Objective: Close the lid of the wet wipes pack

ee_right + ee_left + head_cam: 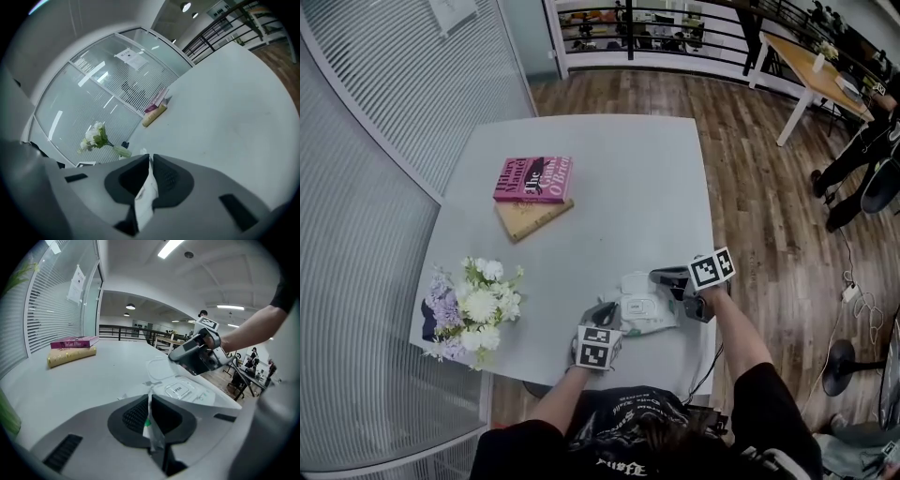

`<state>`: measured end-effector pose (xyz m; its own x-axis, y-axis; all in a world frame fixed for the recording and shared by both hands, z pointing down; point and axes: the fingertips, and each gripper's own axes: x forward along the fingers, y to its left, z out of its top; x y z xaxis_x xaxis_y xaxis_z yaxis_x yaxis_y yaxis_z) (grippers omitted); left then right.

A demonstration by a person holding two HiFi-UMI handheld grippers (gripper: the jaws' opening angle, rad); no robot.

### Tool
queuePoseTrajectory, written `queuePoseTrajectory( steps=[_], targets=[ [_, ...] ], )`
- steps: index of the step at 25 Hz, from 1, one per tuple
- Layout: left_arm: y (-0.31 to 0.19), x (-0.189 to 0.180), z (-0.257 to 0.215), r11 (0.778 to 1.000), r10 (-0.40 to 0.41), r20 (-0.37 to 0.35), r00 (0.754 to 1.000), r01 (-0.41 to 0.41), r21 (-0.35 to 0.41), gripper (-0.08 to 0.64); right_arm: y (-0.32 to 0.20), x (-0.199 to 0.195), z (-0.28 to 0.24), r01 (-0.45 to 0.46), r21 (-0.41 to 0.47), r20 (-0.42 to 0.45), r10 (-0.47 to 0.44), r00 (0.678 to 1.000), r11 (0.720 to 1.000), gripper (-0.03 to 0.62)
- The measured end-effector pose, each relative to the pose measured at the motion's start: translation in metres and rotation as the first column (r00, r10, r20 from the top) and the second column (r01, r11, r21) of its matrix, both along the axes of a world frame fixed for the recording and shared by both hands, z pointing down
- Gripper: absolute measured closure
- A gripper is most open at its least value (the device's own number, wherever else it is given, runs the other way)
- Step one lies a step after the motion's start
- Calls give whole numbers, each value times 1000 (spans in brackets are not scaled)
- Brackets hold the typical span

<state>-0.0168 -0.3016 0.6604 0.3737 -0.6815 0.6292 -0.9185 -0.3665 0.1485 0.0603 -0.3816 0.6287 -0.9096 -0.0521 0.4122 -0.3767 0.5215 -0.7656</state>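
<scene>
The white wet wipes pack point(642, 310) lies near the table's front edge. In the left gripper view the pack point(180, 390) shows an "OPEN" label on top, with a translucent round flap point(158, 367) lying flat on its far side. My left gripper point(609, 315) is at the pack's near left corner, and its jaws point(149, 404) are shut on the pack's thin film edge. My right gripper point(657, 277) hovers over the far right of the pack. Its jaws point(149, 161) are shut on a thin white crumpled sheet point(146, 192); I cannot tell if this is a wipe or the flap.
A pink book point(533, 179) lies on a tan book point(531, 218) at the far left of the grey table point(609, 187). A bunch of white and lilac flowers point(474, 306) lies at the front left corner. People stand by another table point(811, 64) at far right.
</scene>
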Motion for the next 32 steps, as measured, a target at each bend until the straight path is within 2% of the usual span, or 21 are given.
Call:
queuePoseTrajectory(
  steps=[5, 10, 16, 18, 21, 24, 29, 32],
  targets=[
    [-5, -2, 4, 1000, 2, 8, 1000, -2, 13, 538, 3, -5, -13, 10, 83, -16, -9, 1000, 996, 563],
    [-3, -2, 7, 1000, -3, 12, 1000, 2, 13, 538, 19, -2, -14, 32, 125, -43, -27, 999, 992, 552],
    [-3, 0, 1, 1000, 11, -26, 1000, -11, 4, 538, 34, -5, -23, 57, 211, -65, -44, 997, 976, 540],
    [-3, 0, 1, 1000, 12, -29, 1000, -12, 2, 538, 39, -6, -24, 75, 279, -106, -47, 993, 957, 537],
    [-3, -2, 1, 1000, 1, -45, 999, 0, 7, 538, 45, -8, -24, 118, 393, -184, -48, 982, 912, 535],
    [-4, -2, 1, 1000, -5, -64, 998, 6, 9, 538, 51, -10, -23, 156, 453, -238, -50, 970, 878, 532],
    [-3, -2, 0, 1000, -6, -86, 996, 5, -15, 538, 62, -7, -22, 160, 515, -282, -9, 959, 842, 526],
    [-2, -2, -3, 1000, -12, -110, 994, 11, -17, 538, 69, -5, -20, 144, 519, -285, 12, 959, 843, 518]
  ],
)
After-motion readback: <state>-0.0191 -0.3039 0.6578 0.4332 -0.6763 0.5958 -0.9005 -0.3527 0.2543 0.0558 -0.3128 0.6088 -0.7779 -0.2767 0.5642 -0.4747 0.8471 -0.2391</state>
